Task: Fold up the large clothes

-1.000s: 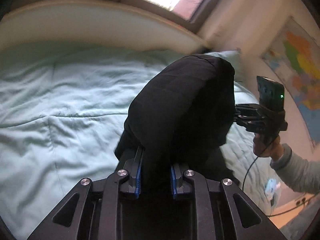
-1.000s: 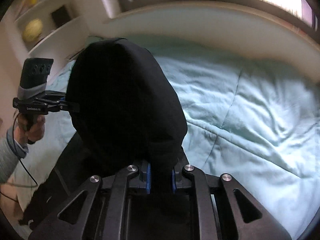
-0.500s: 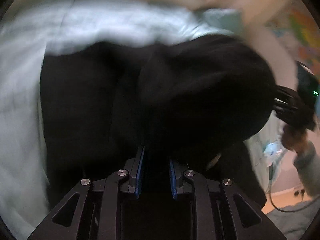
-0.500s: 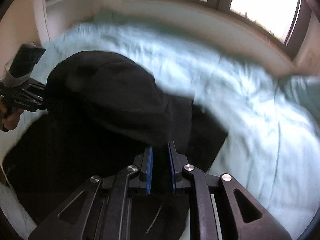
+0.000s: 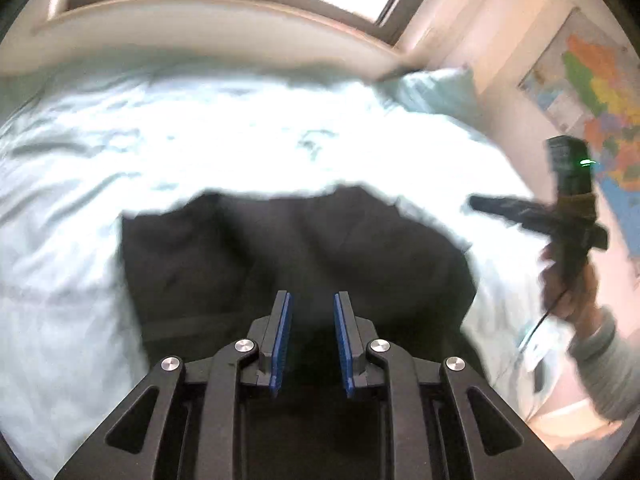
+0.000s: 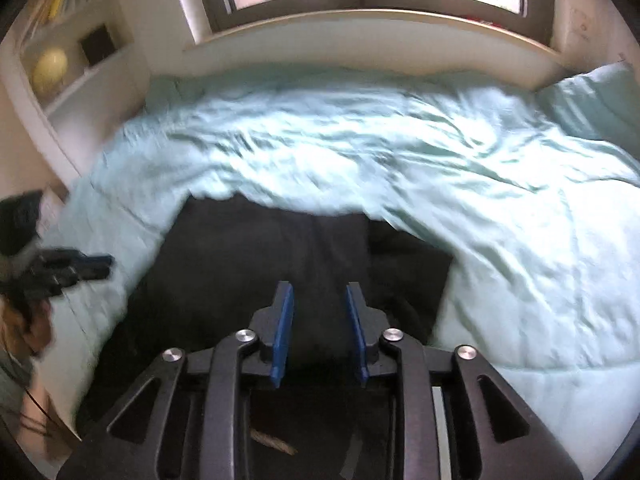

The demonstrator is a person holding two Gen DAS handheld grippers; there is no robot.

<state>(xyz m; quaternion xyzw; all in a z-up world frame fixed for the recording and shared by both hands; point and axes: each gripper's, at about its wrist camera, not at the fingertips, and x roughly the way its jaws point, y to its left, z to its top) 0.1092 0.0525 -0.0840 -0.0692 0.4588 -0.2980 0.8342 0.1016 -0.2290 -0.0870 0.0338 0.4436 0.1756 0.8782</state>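
Note:
A large black garment (image 5: 288, 252) lies spread flat on the pale green duvet (image 5: 200, 140); it also shows in the right wrist view (image 6: 260, 256). My left gripper (image 5: 311, 304) is open and empty, hovering over the garment's near part. My right gripper (image 6: 320, 296) is open and empty, also over the garment's near part. The right gripper also shows in the left wrist view (image 5: 496, 204), to the right of the garment. The left gripper also shows in the right wrist view (image 6: 80, 264), at the garment's left side. Both views are motion-blurred.
The duvet (image 6: 480, 184) covers the bed up to a white headboard ledge (image 6: 360, 36) under windows. A pillow (image 5: 436, 88) lies at the far right corner. A map (image 5: 592, 92) hangs on the right wall. Shelves (image 6: 68, 68) stand at the left.
Both grippers held bunched black fabric up high, swung it down onto the bed, then opened and let go. The garment now lies flat and both grippers have pulled back.

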